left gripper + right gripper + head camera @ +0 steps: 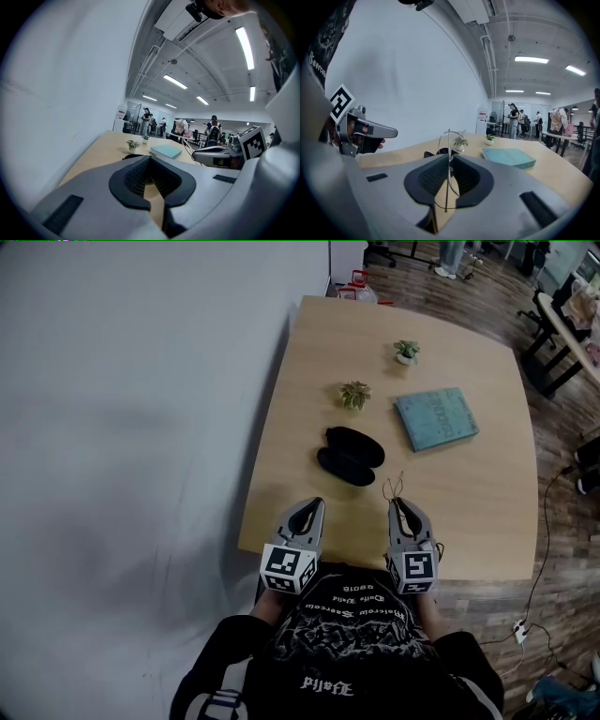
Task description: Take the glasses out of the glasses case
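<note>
Your left gripper (318,503) and right gripper (395,505) point forward side by side over the wooden table's (469,502) near edge. The left's jaws are pressed together on nothing. The right's pinch thin wire glasses (448,154), which jut ahead past its tips. Just beyond, the open black glasses case (350,457) lies slanted crosswise. Farther off are a teal book (436,418) and two potted plants (354,395), beside a white wall (141,381).

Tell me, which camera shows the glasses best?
The right gripper view: the wire-framed glasses stand close-up, pinched between the right gripper's jaws. The head view shows only thin wires at that gripper's tip; the left gripper view barely shows them.
</note>
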{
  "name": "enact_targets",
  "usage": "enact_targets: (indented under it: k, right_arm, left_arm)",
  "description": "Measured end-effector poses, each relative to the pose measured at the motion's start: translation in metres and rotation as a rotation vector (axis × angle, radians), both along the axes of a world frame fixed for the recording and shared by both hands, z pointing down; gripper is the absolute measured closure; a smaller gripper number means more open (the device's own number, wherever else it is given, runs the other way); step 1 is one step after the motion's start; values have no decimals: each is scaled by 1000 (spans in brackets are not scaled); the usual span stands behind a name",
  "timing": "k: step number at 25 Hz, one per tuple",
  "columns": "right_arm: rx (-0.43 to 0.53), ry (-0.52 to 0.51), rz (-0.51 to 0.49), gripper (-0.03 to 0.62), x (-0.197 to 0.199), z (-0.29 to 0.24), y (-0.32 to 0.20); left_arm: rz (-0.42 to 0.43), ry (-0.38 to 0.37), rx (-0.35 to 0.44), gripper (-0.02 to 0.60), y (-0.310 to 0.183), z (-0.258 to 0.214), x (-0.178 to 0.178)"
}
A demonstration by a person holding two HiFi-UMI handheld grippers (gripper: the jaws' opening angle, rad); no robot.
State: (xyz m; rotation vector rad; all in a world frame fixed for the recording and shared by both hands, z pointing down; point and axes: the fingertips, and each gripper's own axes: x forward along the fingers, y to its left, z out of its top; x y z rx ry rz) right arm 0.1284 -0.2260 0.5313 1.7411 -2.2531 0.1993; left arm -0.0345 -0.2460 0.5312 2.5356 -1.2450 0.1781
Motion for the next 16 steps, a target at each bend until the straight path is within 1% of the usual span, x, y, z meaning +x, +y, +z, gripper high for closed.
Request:
enact_targets:
  k: [5, 10, 16]
  right_arm:
    - [-2, 4, 3, 559, -1, 2, 1]
    - [-6, -25, 13, 559, 1, 2, 2]
    - [-12, -13, 15, 559, 2, 3, 1]
  left_arm:
    - [-6, 1, -5, 577, 1, 2, -4]
    - [1, 1, -8, 577, 1, 3, -2]
    - [4, -1, -6, 577, -1, 3, -1]
